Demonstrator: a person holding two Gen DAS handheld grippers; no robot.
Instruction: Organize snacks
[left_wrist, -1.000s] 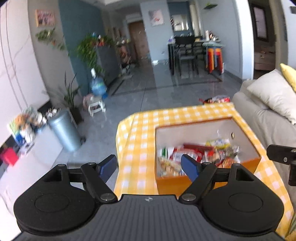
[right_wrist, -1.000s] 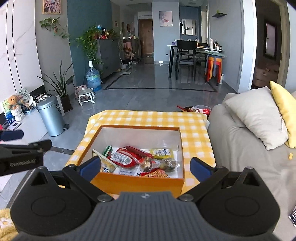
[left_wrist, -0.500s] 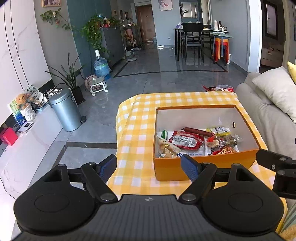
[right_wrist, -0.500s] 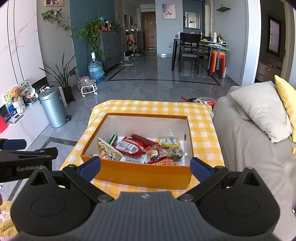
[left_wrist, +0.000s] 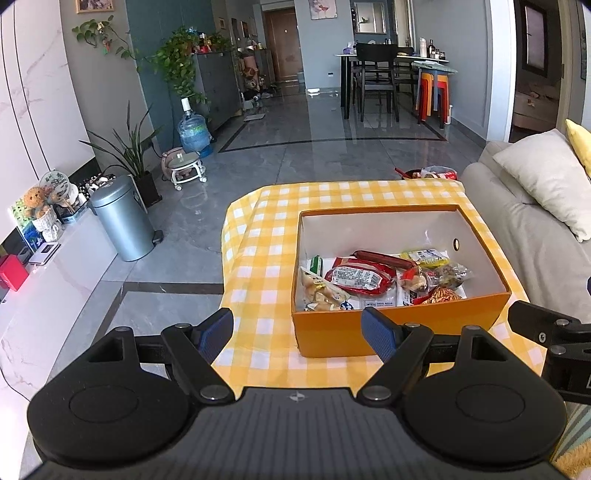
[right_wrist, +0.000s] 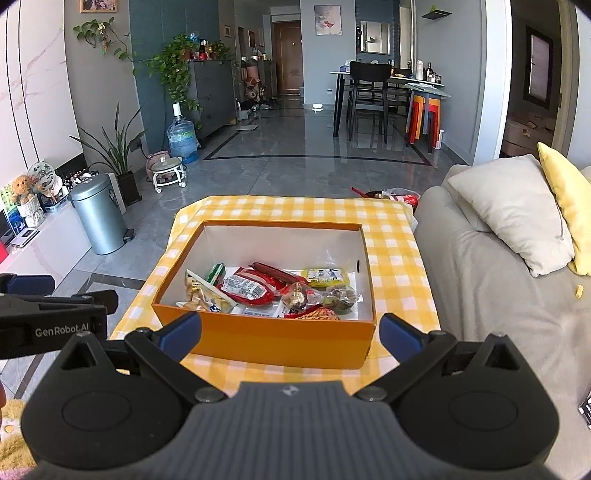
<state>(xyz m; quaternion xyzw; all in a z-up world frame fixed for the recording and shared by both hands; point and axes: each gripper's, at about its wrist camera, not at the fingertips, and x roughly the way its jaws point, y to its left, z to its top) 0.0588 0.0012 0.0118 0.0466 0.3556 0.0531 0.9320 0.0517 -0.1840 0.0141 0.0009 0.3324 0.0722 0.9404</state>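
Observation:
An orange box (left_wrist: 399, 334) (right_wrist: 266, 338) with a white inside stands on a table with a yellow checked cloth (left_wrist: 262, 258) (right_wrist: 399, 258). Several snack packets lie in its near half, among them a red packet (left_wrist: 356, 277) (right_wrist: 247, 288), a long red sausage (left_wrist: 384, 258) (right_wrist: 277, 270) and a yellow packet (left_wrist: 424, 256) (right_wrist: 325, 275). My left gripper (left_wrist: 297, 336) is open and empty, in front of the box's near left corner. My right gripper (right_wrist: 290, 334) is open and empty, in front of the box's near wall.
A grey sofa (right_wrist: 491, 295) with a white cushion (right_wrist: 513, 210) runs along the table's right side. A metal bin (left_wrist: 123, 221) and a low white cabinet (left_wrist: 55, 280) stand on the left. A red bag (right_wrist: 400, 195) lies beyond the table.
Both grippers have pulled back and risen a little, so the box looks smaller and farther. The left view has levelled out from a tilt. Both grippers stay open.

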